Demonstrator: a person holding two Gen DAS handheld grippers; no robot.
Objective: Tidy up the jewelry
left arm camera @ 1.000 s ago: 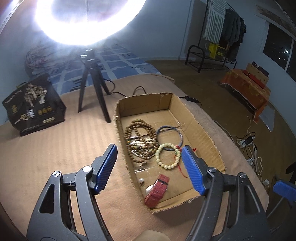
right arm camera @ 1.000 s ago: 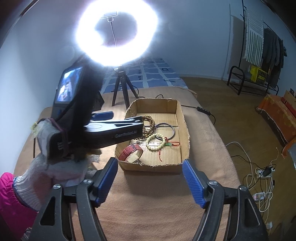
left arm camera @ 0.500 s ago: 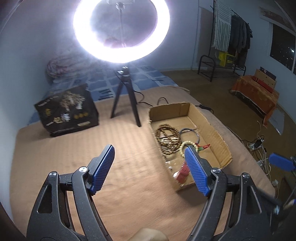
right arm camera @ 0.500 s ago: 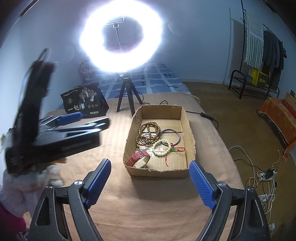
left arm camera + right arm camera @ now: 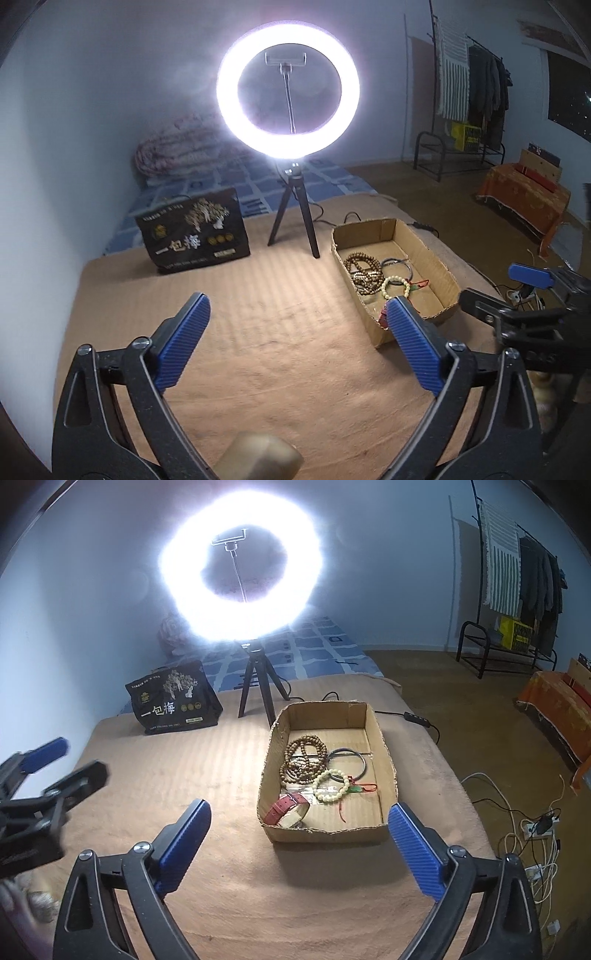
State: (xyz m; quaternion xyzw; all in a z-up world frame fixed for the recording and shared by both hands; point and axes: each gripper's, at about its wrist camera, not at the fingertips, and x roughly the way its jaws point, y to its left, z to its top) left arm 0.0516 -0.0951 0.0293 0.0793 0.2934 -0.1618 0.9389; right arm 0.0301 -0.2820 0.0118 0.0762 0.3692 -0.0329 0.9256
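Right wrist view first, since that's where writing can be read: a black bag (image 5: 173, 699) standing at the far-left part of the tan blanket (image 5: 221, 775) carries the white characters 一包梅 under a tree picture, plus three small gold seals — the finer print is too small to make out. Nothing else legible is seen.

The cardboard tray (image 5: 388, 760) is set toward the right edge of the blanket, just in front of the ring light's tripod (image 5: 258, 686). Inside it, the brown bead necklace (image 5: 303, 757) is piled in the far-left part, a dark bangle (image 5: 364, 762) is laid beside it, the pale bead bracelet (image 5: 332, 786) with a red cord overlaps the bangle's near side, and the red watch (image 5: 288, 808) is leaned in the near-left corner.

Lots of bare blanket is left between bag and tray, and across the whole near half; a cable runs off the right edge past the tray's far corner.

Compared with a second back, the left gripper (image 5: 295, 339) has been pulled away from over the tray, up and to the left, so the tray is now seen off to its right. The right gripper (image 5: 299, 843) has barely been shifted — the tray is just ahead of it. Both sets of jaws are being spread wider, and nothing is caught between either pair.
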